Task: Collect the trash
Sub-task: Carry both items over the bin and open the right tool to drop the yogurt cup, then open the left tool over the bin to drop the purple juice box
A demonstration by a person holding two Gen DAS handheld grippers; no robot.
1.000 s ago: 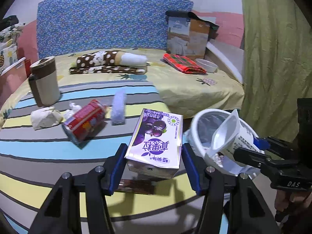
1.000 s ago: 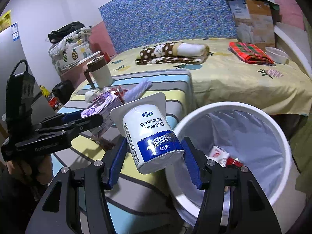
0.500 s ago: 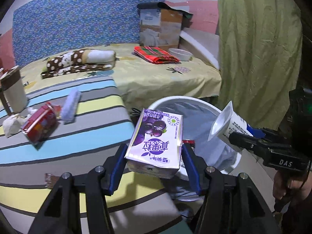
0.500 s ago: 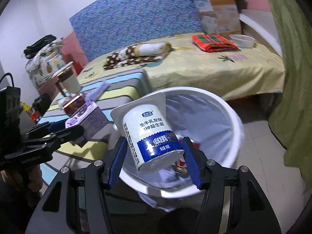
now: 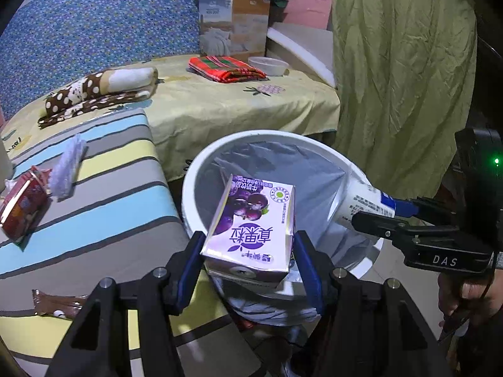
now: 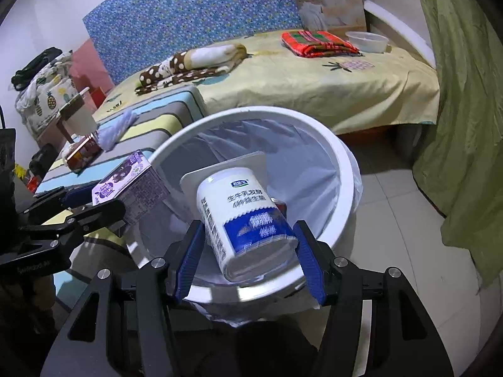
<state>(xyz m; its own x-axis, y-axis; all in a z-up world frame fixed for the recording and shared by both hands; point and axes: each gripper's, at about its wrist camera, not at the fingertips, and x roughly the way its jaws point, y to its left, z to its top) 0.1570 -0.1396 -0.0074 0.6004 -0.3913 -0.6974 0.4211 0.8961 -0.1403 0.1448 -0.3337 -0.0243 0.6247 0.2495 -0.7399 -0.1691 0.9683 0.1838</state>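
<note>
A: Trash still lay on the bed (image 5: 220, 106) with its striped mat (image 5: 103, 194); where was the bin?

B: The white bin (image 6: 342, 169), lined with a pale bag, stood on the tiled floor just beside the mat's edge

A: And the two grippers?

B: The left gripper (image 5: 248, 251) had its blue fingers (image 5: 191, 251) pressed on the sides of a purple drink carton (image 5: 251, 220), held over the bin's mouth. The right gripper (image 6: 250, 251) had its fingers clamped on a white and blue yogurt cup (image 6: 242, 216), also above the bin's opening, with the carton just beside it

A: What else was there?

B: On the mat a red can (image 5: 22, 204) lay on its side, touching a bluish crumpled wad (image 5: 67, 166), and a brown wrapper (image 5: 56, 303) lay well apart, near the left gripper
</note>
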